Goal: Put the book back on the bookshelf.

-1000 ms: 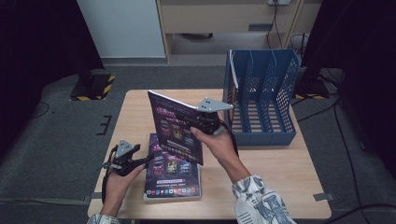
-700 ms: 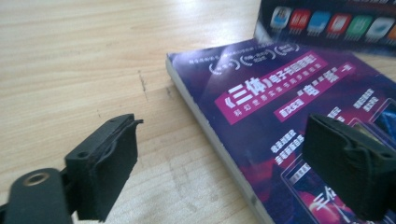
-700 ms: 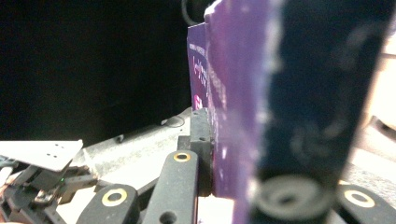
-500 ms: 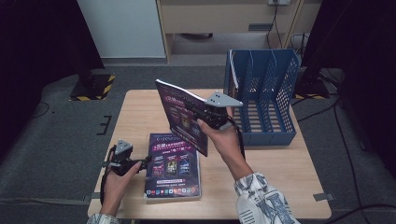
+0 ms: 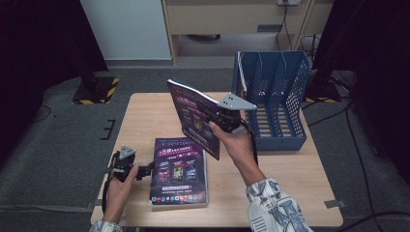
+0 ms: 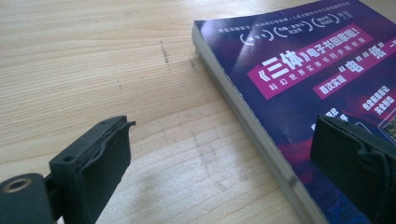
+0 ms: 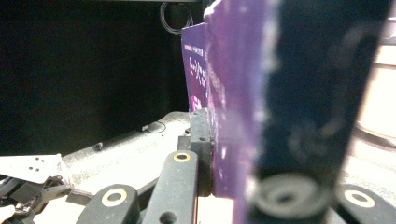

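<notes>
High view: right gripper (image 5: 218, 117) clamps raised purple book (image 5: 193, 116), tilted up over table (image 5: 145, 116) near blue file rack (image 5: 280, 101). Left gripper (image 5: 145, 170), jaws just opened wide, nothing betw. them, sits beside 2nd book (image 5: 180, 171) lying flat at table's front.
</notes>
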The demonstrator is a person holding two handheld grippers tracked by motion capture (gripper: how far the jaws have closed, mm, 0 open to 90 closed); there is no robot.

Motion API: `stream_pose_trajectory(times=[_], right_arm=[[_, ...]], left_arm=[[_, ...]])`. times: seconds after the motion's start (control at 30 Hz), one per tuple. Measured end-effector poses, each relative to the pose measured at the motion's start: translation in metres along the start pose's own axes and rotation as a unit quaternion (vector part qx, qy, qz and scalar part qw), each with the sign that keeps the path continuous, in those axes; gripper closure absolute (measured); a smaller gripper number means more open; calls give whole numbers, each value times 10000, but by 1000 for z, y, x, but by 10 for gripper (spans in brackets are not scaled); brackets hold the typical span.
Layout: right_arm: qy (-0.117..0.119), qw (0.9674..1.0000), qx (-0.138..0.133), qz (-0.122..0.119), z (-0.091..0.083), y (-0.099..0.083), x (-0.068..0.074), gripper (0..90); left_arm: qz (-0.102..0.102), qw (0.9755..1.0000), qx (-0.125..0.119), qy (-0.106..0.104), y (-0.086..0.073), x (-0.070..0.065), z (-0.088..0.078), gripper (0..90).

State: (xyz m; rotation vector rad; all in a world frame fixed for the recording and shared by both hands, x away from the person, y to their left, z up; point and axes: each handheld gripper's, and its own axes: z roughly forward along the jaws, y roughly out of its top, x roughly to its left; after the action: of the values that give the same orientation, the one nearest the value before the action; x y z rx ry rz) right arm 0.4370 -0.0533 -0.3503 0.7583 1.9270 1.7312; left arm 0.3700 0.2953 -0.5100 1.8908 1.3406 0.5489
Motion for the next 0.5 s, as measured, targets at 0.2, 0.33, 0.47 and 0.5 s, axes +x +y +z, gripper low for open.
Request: stream_pose_trajectory(times=[0.2,0.33,0.47,0.5], right_arm=[[-9,10000,-17,-4,-5,-1,-2,840],[-47,10000,-14,32,-9,-4,-5,840],[-79,9999,-23,64,-12,-6,-7,840],[-82,9999,-18,59,-13,-7,-8,841]], left_arm=[[-53,10000,18,37,-1,3,-1,38],[-48,10000,61,45,-2,4,0,38],[-33,9999,75,59,-2,4,0,37],[-36,9999,86,56,-2,4,0,37]])
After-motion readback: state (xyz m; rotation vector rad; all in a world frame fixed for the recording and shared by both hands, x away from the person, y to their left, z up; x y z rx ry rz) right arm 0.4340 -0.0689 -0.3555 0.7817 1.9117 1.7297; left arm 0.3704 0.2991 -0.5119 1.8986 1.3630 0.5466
